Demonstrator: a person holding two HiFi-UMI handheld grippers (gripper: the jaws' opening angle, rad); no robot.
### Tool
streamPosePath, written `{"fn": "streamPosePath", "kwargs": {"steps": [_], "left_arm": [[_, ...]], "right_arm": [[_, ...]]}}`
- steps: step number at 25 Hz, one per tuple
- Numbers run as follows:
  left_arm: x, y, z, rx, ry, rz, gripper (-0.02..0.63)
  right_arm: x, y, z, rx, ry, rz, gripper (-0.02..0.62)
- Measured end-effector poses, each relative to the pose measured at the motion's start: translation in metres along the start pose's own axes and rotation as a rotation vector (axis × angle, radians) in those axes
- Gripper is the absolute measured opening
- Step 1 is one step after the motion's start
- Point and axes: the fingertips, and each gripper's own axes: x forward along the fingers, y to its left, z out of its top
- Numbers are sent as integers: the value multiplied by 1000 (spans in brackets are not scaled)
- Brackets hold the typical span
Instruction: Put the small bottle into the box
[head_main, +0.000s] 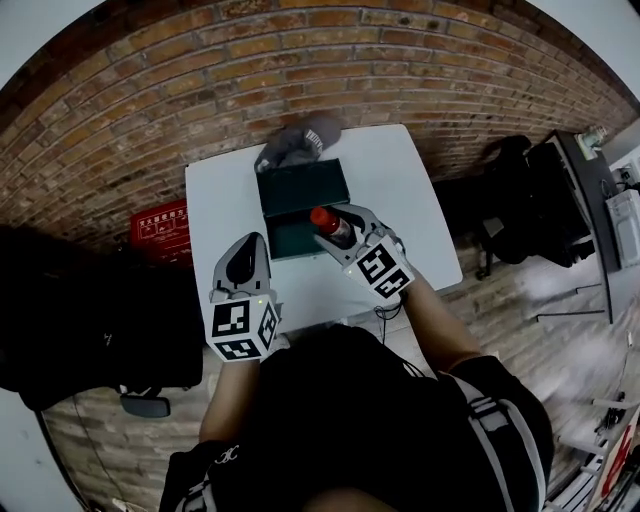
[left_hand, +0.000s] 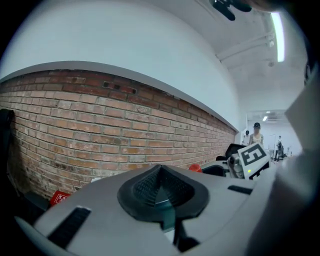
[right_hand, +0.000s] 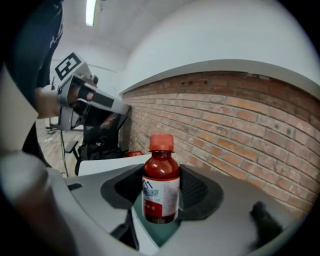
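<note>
A small bottle (head_main: 326, 223) of red liquid, with a red cap and a white label, stands upright between the jaws of my right gripper (head_main: 340, 232). In the right gripper view, the bottle (right_hand: 161, 182) fills the gap of the right gripper (right_hand: 161, 197), whose black pads press on both its sides. It hangs over the near right corner of the dark green box (head_main: 297, 196) on the white table (head_main: 400, 190). My left gripper (head_main: 245, 266) is shut and empty, left of the box near the table's front. Its pads (left_hand: 150, 186) meet in the left gripper view.
A grey cap (head_main: 298, 143) lies at the table's far edge behind the box. A red case (head_main: 160, 228) sits on the floor to the left. Black bags (head_main: 510, 190) and a desk (head_main: 590, 200) stand to the right. A brick wall lies beyond.
</note>
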Motion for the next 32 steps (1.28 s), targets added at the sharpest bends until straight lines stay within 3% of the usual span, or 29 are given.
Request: {"fn": "streamPosePath", "kwargs": {"steps": [4, 10, 23, 32], "left_arm": [[-5, 7, -2, -4, 0, 59, 11], [-11, 16, -9, -28, 10, 124, 11], [-15, 38, -10, -50, 5, 224, 11], [-11, 53, 1, -34, -3, 243, 11]], "right_arm": [[28, 14, -33, -85, 122, 169, 216], [61, 24, -75, -231, 288, 311, 216], [109, 31, -149, -276, 535, 406, 216], [131, 27, -183, -286, 635, 409, 216]]}}
